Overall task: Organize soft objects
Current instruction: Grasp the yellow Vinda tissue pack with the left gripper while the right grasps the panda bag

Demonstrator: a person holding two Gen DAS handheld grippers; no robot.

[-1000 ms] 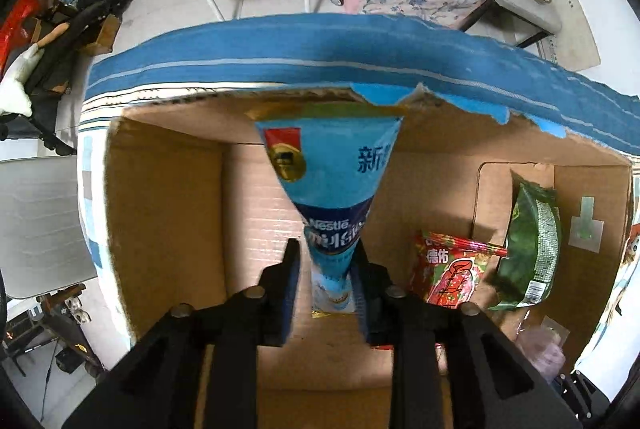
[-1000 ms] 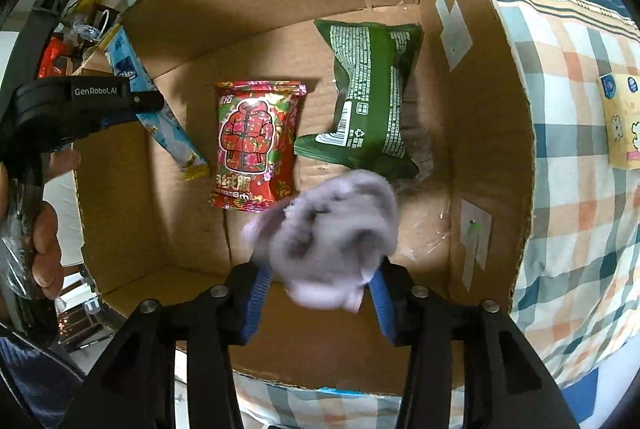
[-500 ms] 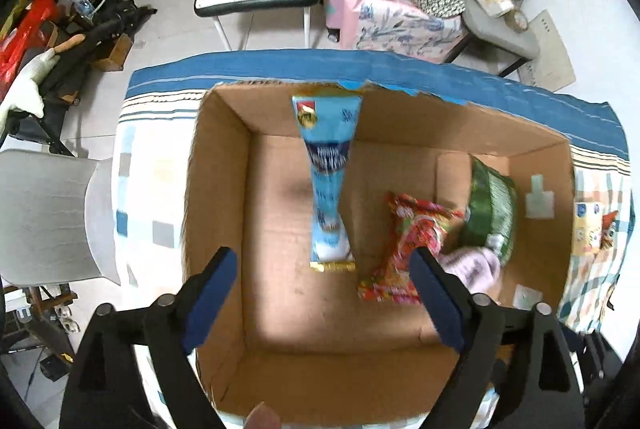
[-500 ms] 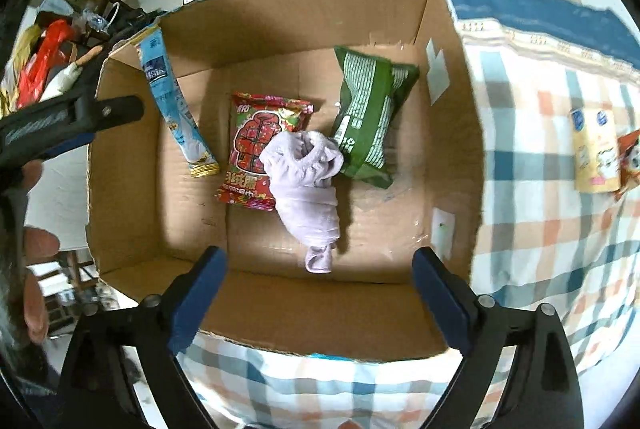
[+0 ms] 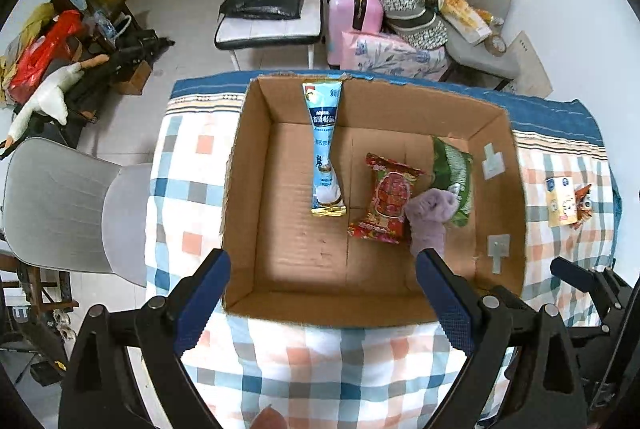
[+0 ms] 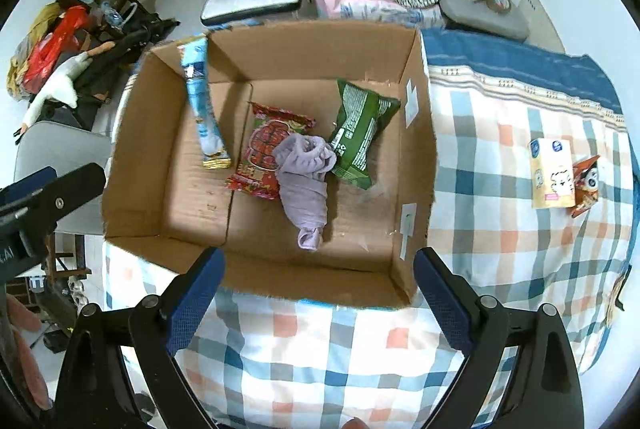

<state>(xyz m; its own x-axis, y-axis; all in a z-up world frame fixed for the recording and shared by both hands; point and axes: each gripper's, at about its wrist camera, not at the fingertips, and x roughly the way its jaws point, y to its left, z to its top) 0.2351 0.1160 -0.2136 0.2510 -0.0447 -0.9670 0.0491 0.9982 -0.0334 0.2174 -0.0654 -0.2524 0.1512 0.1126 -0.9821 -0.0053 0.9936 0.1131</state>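
Note:
An open cardboard box [image 5: 248,189] [image 6: 416,165] stands on a checked cloth. Inside it, a long blue packet [image 5: 325,149] [image 6: 202,105] leans against the far wall. A red snack bag [image 5: 387,199] [image 6: 267,149] and a green bag [image 5: 454,173] [image 6: 358,129] lie on the floor of the box. A lilac soft cloth [image 5: 429,219] [image 6: 306,181] rests across both bags. My left gripper [image 5: 322,295] hangs open above the box's near edge, holding nothing. My right gripper [image 6: 318,291] is open and empty there too.
A yellow-white carton [image 6: 551,173] [image 5: 562,201] and a small red packet [image 6: 586,185] lie on the cloth right of the box. Grey chair [image 5: 64,205] stands at the table's left. Chairs, a pink suitcase [image 5: 354,17] and bags fill the floor behind.
Both grippers opened and rose above the box. The left one let go of the blue packet, now leaning on the far wall. The right one dropped the lilac cloth onto the bags.

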